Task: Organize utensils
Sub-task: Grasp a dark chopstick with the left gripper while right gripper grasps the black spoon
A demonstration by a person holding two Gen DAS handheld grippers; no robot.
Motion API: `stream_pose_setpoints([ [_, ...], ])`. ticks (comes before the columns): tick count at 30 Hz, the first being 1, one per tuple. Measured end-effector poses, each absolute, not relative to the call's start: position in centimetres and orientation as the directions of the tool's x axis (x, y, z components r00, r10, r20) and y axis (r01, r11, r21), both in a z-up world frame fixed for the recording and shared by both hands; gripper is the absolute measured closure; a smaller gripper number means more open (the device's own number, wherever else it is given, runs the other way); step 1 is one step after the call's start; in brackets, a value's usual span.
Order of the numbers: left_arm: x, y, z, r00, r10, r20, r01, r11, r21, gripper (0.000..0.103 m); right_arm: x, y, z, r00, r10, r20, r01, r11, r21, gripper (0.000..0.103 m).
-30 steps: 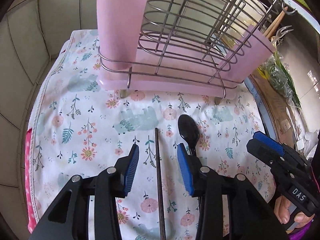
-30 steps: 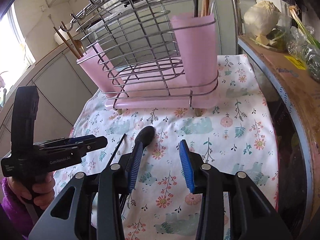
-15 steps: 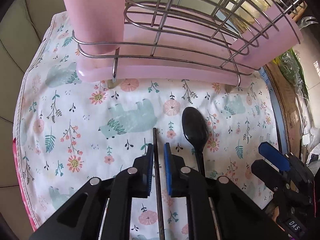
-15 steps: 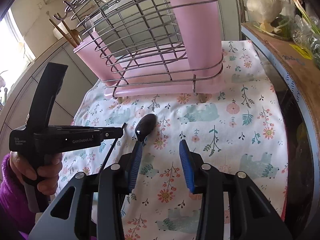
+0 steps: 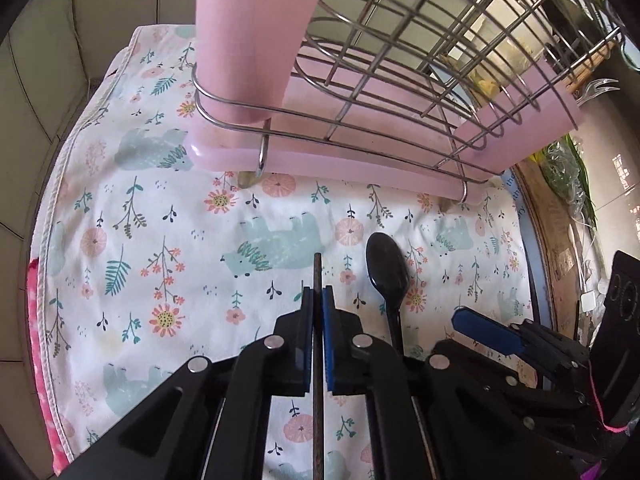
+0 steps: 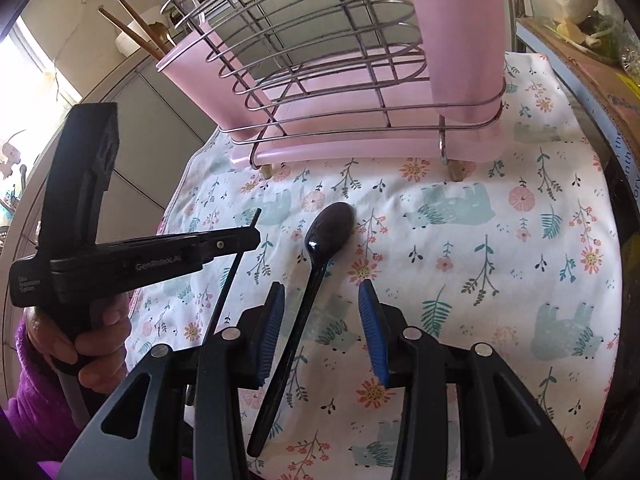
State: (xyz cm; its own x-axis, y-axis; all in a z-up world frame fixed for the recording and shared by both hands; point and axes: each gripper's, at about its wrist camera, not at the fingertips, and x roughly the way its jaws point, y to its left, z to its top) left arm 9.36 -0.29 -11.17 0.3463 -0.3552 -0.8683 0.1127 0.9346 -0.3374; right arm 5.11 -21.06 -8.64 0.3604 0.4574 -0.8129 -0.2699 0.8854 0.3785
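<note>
My left gripper pinches the chopstick — right fingers wide, astride the spoon.

Left gripper — side of its body in the right wrist view carries pale lettering, "GenRobot.AI". A smaller white label at the rear end, several lines, last word reads "System"; the rest too small. Blue edge strip at far right — partial letters only, unreadable.

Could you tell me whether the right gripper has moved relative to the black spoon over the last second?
Yes. The right gripper has shifted left: the black spoon, earlier by its left finger, now lies between its open fingers.
</note>
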Motion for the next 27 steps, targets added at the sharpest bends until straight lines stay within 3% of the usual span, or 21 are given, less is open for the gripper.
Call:
stream_pose_setpoints([
  [9, 7.7, 2.7, -9.0, 0.404, -0.400, -0.823, 0.120, 0.915, -0.386, 0.099, 7.0, -17.5, -10.7, 0.305, 0.377, -0.875, -0.259, 0.916, 0.305, 0.064],
  [19, 6.8, 4.8, -7.9, 0.424, -0.417, -0.804, 0.134, 0.907, -0.400, 0.099, 8.3, -15.9, -11.9, 0.336, 0.302, -0.892, -0.204, 0.948, 0.244, 0.090],
  [27, 5.8, 5.0, -7.0, 0.466, -0.410, -0.784, 0.138, 0.909, -0.393, 0.099, 6.7, -17.4, -10.9, 0.401, 0.350, -0.847, -0.220, 0.934, 0.282, 0.097],
])
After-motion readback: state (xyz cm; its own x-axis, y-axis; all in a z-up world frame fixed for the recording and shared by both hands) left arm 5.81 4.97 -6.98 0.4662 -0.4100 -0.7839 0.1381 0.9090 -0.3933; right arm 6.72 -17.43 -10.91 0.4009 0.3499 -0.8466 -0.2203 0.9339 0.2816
